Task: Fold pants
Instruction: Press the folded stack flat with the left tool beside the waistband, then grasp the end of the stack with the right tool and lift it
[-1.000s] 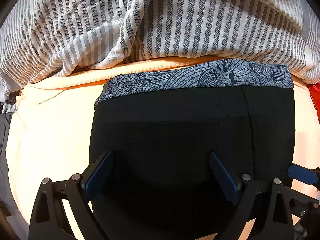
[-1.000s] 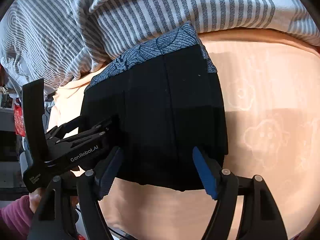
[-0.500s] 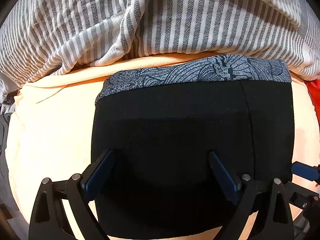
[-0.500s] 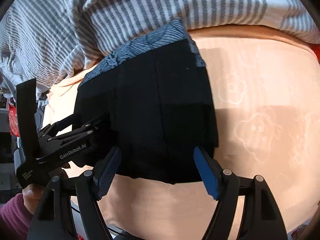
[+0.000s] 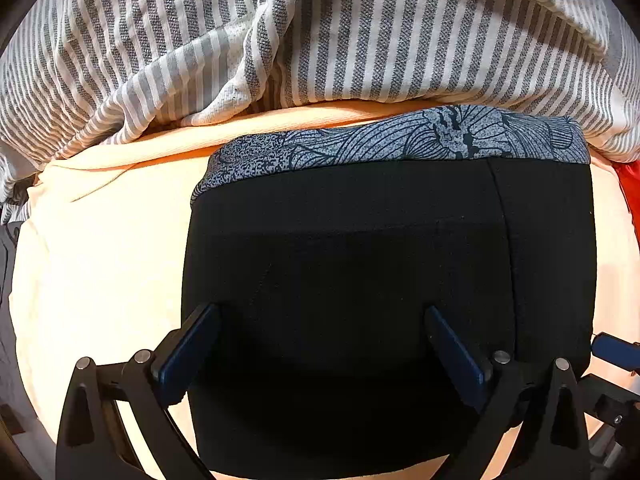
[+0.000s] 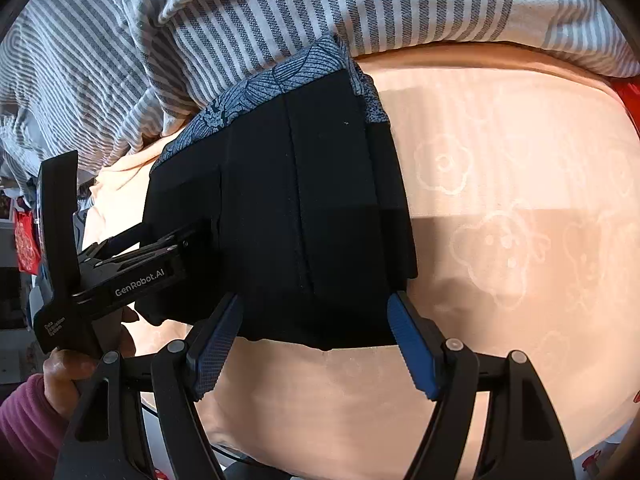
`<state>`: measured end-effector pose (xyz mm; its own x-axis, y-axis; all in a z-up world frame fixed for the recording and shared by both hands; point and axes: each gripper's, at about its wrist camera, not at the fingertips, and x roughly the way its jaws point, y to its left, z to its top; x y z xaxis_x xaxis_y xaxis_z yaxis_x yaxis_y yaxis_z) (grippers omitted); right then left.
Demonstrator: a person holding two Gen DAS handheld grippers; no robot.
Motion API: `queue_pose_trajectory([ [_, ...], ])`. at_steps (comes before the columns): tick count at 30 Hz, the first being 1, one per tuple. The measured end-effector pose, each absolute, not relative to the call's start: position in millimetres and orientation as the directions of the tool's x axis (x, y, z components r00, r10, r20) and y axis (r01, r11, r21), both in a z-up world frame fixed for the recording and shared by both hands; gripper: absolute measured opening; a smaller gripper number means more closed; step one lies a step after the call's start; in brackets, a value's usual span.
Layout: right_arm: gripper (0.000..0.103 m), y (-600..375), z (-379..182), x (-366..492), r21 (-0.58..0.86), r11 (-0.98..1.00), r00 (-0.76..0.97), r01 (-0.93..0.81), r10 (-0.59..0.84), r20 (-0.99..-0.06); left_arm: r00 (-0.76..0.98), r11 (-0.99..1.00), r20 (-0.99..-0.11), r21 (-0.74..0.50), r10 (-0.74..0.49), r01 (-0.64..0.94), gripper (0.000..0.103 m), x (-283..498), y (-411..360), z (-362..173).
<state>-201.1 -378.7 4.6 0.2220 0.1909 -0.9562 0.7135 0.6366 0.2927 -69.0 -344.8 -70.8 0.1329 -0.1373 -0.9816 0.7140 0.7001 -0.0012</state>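
Now both tongs, left (image 5: 320,344) and right (image 6: 316,336), spread wide over the folded black pants (image 5: 384,280) (holding nothing); a bump could undo the fold.

A peach-coloured bed sheet (image 5: 100,264) covers the bed, printed with pale flower and cartoon outlines that show in the right wrist view (image 6: 500,248). A grey-and-white striped blanket (image 5: 360,40) lies bunched in folds along the far side of the sheet, its lower edge resting on the peach fabric. A piece of red material (image 5: 628,192) shows at the right edge, just beside the blanket's corner. Another red item (image 6: 26,236) hangs at the far left of the right wrist view.
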Motion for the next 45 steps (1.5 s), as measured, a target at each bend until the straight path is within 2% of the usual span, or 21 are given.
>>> queue_pose_trajectory([
  [19,0.078,-381.9,1.1,-201.0,0.31,0.624,0.224,0.718,0.214,-0.951,0.113,0.707,-0.984,-0.017,-0.136,0.707,0.102,-65.8,-343.8,-69.9],
  [26,0.078,-406.2,16.1,-206.7,0.368,0.622,0.314,0.692,0.2,-0.928,0.064,0.648,-0.981,-0.073,-0.185,0.758,0.102,-46.6,-329.9,-55.2],
  [31,0.078,-437.9,12.3,-211.1,0.417,0.61,0.365,0.674,0.215,-0.906,-0.017,0.611,-0.971,-0.162,-0.237,0.775,0.102,-14.2,-311.8,-53.0],
  [38,0.078,-462.9,-16.6,-210.5,0.515,0.578,0.399,0.633,0.326,-0.857,-0.225,0.585,-0.938,-0.341,-0.263,0.736,0.102,25.8,-298.7,-78.2],
  [45,0.078,-476.5,-53.0,-210.3,0.622,0.536,0.429,0.571,0.452,-0.782,-0.321,0.58,-0.909,-0.418,-0.267,0.699,0.102,47.0,-292.5,-102.7],
])
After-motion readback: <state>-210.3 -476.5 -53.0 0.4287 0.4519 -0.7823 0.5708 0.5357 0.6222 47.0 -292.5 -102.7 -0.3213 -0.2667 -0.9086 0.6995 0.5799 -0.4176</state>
